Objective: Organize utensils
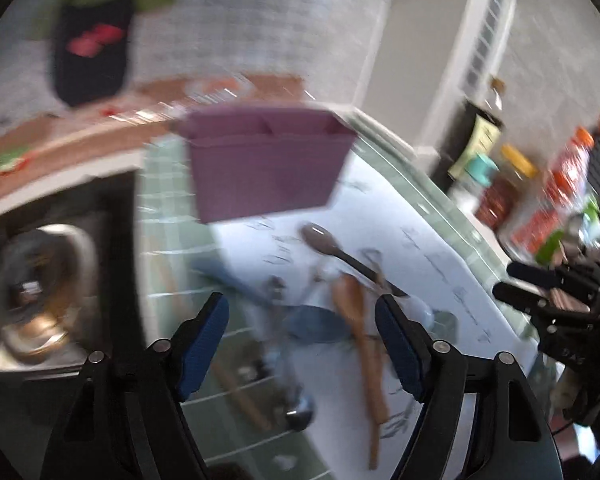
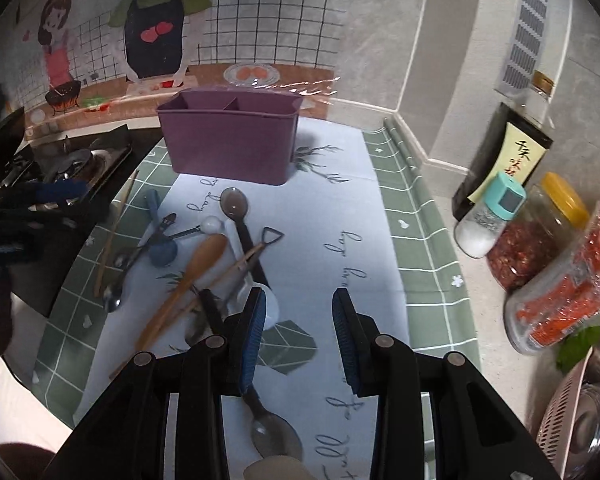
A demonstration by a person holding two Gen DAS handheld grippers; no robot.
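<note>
A white and green checked cloth [image 2: 416,216] with cursive lettering covers the counter. At its far end, near the wall, stands a purple rectangular plastic utensil holder [image 2: 229,140] with divided compartments, upright and with nothing showing above its rim. The left wrist view is blurred but shows the same holder [image 1: 266,168].

The right gripper [image 2: 299,312] hangs over the cloth with its blue-padded jaws spread wide and nothing between them. The left gripper [image 1: 302,316] is likewise wide open and holds nothing, above the utensil pile.

The utensils lie loose in a crossed heap on the cloth in front of the holder: a long light wooden spoon [image 2: 188,276], a dark spoon with a black handle [image 2: 236,210], a blue round-headed scoop [image 2: 162,254], a thin bamboo chopstick [image 2: 114,236], a small metal shovel-shaped spoon [image 2: 270,238] and a white spoon [image 2: 212,225].

At the right edge stand jars and a white salt shaker with a teal cap [image 2: 488,220].
</note>
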